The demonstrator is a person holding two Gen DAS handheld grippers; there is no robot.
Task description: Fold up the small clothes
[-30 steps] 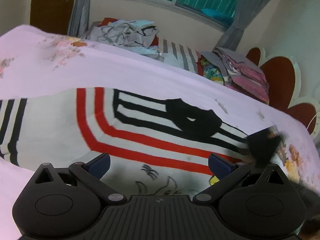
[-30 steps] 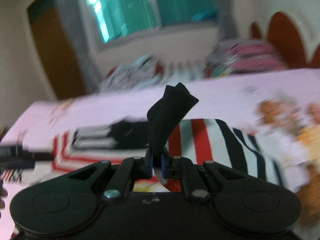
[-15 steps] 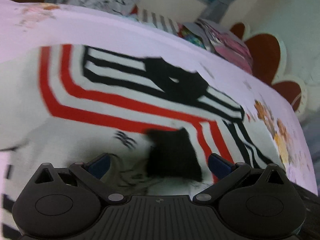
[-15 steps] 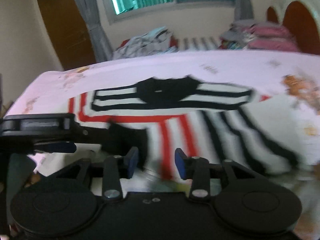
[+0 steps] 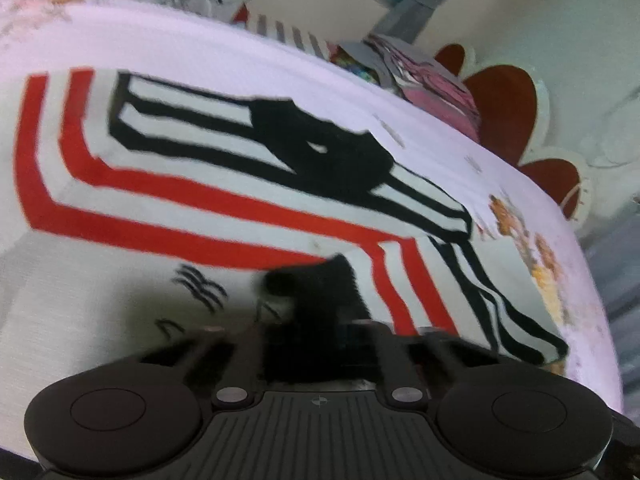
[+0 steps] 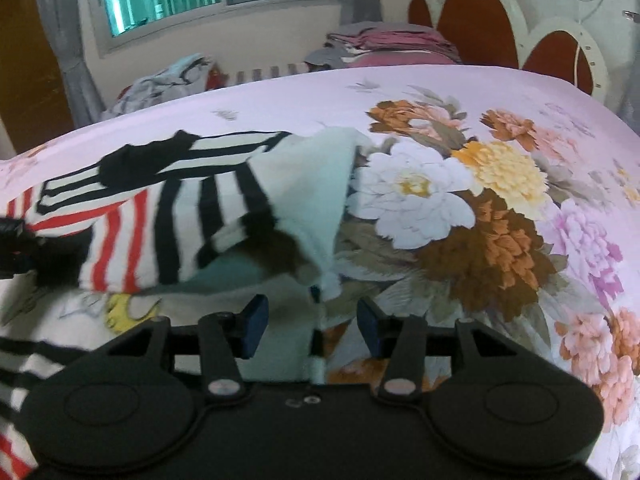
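My left claw has just snapped shut on the black cuff, low centre; my right claw has let it go and stands open. The shirt lies on the bed, sleeve handed over for folding.

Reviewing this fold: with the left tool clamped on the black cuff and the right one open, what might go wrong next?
1. The left tool pinches only the tip of the black cuff; a pull may slip it free.
2. The folded sleeve lies loosely bunched on the striped shirt; it may crease.
3. The open right tool straddles the shirt's edge and could snag the floral bedsheet.
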